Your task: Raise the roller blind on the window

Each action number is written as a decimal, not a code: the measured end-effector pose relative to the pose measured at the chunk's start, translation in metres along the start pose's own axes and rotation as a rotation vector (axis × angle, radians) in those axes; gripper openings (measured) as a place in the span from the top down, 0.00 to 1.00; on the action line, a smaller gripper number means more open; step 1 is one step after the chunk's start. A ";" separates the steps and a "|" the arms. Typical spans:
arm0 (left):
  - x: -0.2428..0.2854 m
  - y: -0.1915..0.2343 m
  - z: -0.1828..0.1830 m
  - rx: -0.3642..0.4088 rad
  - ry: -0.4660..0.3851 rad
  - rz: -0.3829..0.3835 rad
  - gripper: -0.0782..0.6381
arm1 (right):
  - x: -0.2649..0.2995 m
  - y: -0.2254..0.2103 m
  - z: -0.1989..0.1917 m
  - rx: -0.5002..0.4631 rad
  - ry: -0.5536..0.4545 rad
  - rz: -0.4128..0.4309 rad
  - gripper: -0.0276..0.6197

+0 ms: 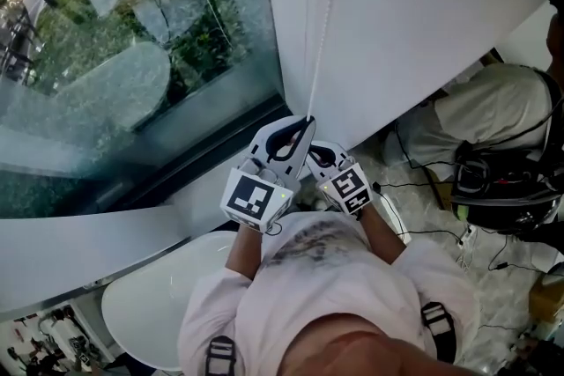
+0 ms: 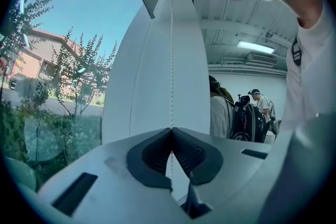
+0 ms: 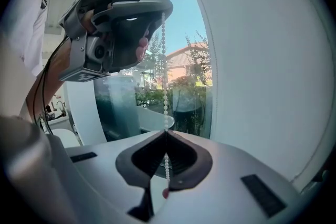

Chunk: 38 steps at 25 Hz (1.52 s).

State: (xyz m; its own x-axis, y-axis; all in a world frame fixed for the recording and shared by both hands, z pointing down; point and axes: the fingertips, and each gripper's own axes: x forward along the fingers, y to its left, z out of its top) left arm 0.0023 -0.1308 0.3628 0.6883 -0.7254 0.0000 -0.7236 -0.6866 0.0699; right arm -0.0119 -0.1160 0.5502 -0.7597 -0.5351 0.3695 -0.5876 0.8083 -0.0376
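A white bead chain (image 1: pixel 323 22) hangs down the white wall (image 1: pixel 423 4) beside the window (image 1: pixel 132 57). My left gripper (image 1: pixel 305 122) is shut on the chain, and the beads run straight up from its closed jaws (image 2: pixel 171 130) in the left gripper view. Just below it my right gripper (image 1: pixel 315 156) is also shut on the chain (image 3: pixel 165 76), with a few beads and a small end piece hanging under its jaws (image 3: pixel 165 132). The left gripper (image 3: pixel 123 18) shows above in the right gripper view. I cannot make out the blind's fabric.
A white rounded table (image 1: pixel 150 304) stands below the window at the lower left. Another person (image 1: pixel 493 110) with a dark backpack (image 1: pixel 502 189) is at the right, and cables (image 1: pixel 423 216) lie on the floor there.
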 end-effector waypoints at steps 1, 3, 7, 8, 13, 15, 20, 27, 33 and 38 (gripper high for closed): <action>0.000 0.000 -0.003 0.001 0.004 0.001 0.88 | 0.001 0.000 -0.002 0.005 0.006 0.001 0.86; 0.000 0.000 -0.010 0.003 0.021 -0.001 0.88 | 0.005 0.000 -0.007 0.012 0.017 0.004 0.86; 0.000 0.002 -0.024 0.006 0.035 0.000 0.88 | 0.010 0.001 -0.020 0.018 0.046 0.009 0.86; 0.000 0.002 -0.028 0.008 0.038 0.001 0.88 | 0.010 0.001 -0.024 0.019 0.056 0.010 0.86; -0.002 0.004 -0.037 0.003 0.042 0.011 0.88 | 0.006 0.001 -0.033 0.024 0.077 0.009 0.86; -0.002 0.004 -0.034 0.003 0.036 0.013 0.88 | 0.003 0.002 -0.032 0.022 0.081 0.013 0.86; -0.003 0.002 -0.030 0.006 0.029 0.015 0.88 | -0.007 0.005 -0.019 0.038 0.027 0.027 0.86; -0.003 0.008 -0.031 0.006 0.024 0.028 0.88 | -0.030 0.005 0.029 0.063 -0.094 0.044 0.86; -0.006 0.009 -0.032 0.013 0.022 0.037 0.88 | -0.067 0.000 0.100 0.055 -0.227 0.018 0.86; -0.005 0.010 -0.032 0.012 0.019 0.039 0.88 | -0.088 0.001 0.164 -0.020 -0.332 0.013 0.86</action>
State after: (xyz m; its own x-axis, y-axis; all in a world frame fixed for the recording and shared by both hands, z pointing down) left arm -0.0071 -0.1322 0.3956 0.6604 -0.7506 0.0219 -0.7504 -0.6585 0.0575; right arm 0.0084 -0.1082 0.3651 -0.8183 -0.5729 0.0462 -0.5742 0.8185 -0.0212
